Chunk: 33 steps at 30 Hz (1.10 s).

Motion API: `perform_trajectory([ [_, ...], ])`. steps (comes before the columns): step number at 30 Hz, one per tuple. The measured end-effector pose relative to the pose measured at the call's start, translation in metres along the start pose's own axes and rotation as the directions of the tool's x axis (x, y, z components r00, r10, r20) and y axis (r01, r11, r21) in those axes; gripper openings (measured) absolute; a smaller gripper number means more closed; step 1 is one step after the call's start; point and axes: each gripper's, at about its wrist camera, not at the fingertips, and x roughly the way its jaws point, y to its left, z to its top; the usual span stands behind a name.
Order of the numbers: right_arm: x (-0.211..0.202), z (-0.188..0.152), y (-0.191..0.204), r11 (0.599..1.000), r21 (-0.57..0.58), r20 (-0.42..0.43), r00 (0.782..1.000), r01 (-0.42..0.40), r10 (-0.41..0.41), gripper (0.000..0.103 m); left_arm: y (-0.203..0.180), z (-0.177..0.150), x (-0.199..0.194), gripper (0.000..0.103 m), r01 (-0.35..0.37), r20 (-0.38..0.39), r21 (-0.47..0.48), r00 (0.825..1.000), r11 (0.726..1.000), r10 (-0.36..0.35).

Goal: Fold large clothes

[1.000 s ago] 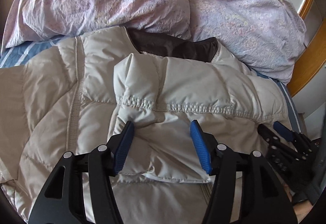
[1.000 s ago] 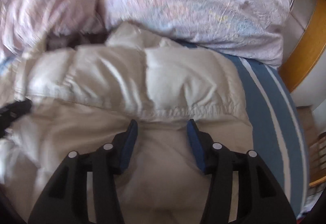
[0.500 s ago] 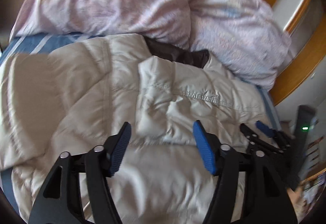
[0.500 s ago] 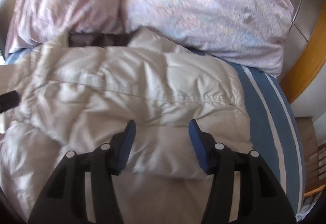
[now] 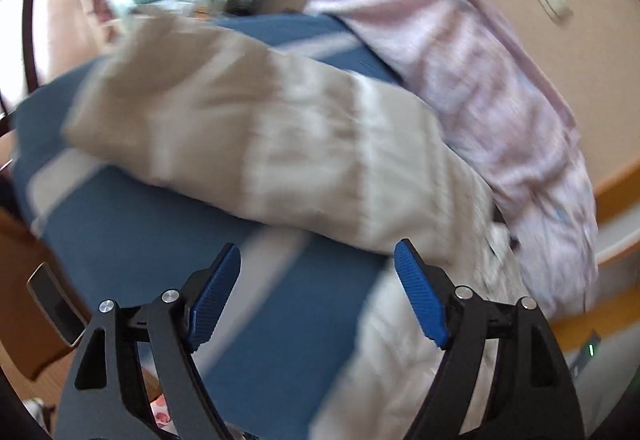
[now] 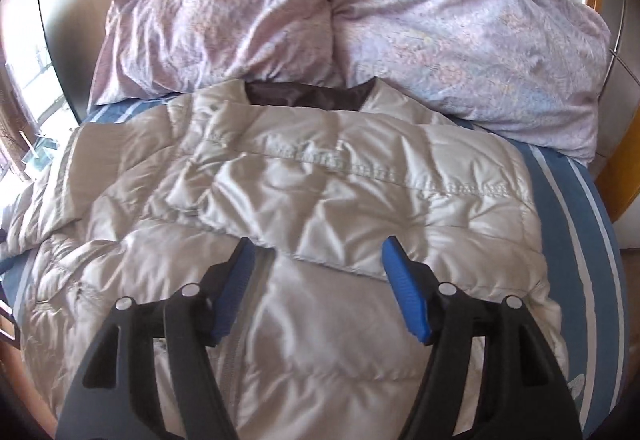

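One sleeve lies folded across the jacket (image 6: 304,200); right gripper (image 6: 316,280) hovers empty, jaws just widened. Left gripper (image 5: 318,292), also just spread and empty, faces the outstretched sleeve (image 5: 248,128) on the bed (image 5: 280,340), likely the next grab

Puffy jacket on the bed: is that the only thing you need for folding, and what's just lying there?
For the job:
- puffy jacket
- left gripper, open
- right gripper, open, nothing between its fingers

Just lying about:
- lilac duvet
- blue striped sheet, under the jacket
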Motion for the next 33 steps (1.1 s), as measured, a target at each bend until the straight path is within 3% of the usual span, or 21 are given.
perform_trajectory([
  [5,-0.011,-0.003,0.003,1.0,-0.001,0.019,1.0,-0.006,0.006,0.068,0.054,0.018,-0.001,0.073,-0.03,0.054,-0.232,0.998,0.972,0.044],
  [10,-0.017,0.0,-0.006,1.0,0.022,0.038,0.999,-0.006,0.005,0.068,0.073,0.024,-0.004,0.067,0.011,0.122,-0.35,0.992,0.937,0.034],
  [13,-0.019,0.001,-0.014,0.999,0.05,0.049,0.999,-0.009,0.007,0.068,0.082,0.025,-0.004,0.056,0.037,0.155,-0.415,0.987,0.909,0.031],
  [16,-0.02,0.001,-0.021,0.998,0.065,0.052,0.999,-0.001,-0.003,0.069,0.092,0.028,-0.005,0.039,0.043,0.182,-0.477,0.982,0.878,0.051],
  [18,-0.02,0.0,-0.026,0.998,0.068,0.052,0.999,0.01,-0.014,0.069,0.093,0.029,-0.004,0.019,0.024,0.189,-0.483,0.979,0.875,0.078],
  [22,-0.023,0.0,-0.039,0.996,0.08,0.061,0.998,0.025,-0.03,0.069,0.075,0.04,-0.009,0.011,-0.011,0.216,-0.417,0.97,0.909,0.111],
  [25,-0.029,0.002,-0.051,0.994,0.103,0.081,0.996,0.034,-0.042,0.069,0.042,0.056,-0.024,0.011,0.009,0.271,-0.323,0.959,0.946,0.084],
  [29,-0.038,0.005,-0.073,0.987,0.147,0.108,0.991,0.057,-0.073,0.069,-0.041,0.073,-0.049,0.011,0.092,0.321,-0.112,0.946,0.989,-0.051],
  [33,-0.042,0.006,-0.086,0.983,0.17,0.116,0.989,0.067,-0.087,0.071,-0.124,0.066,-0.058,0.011,0.182,0.302,0.098,0.931,0.978,-0.204],
])
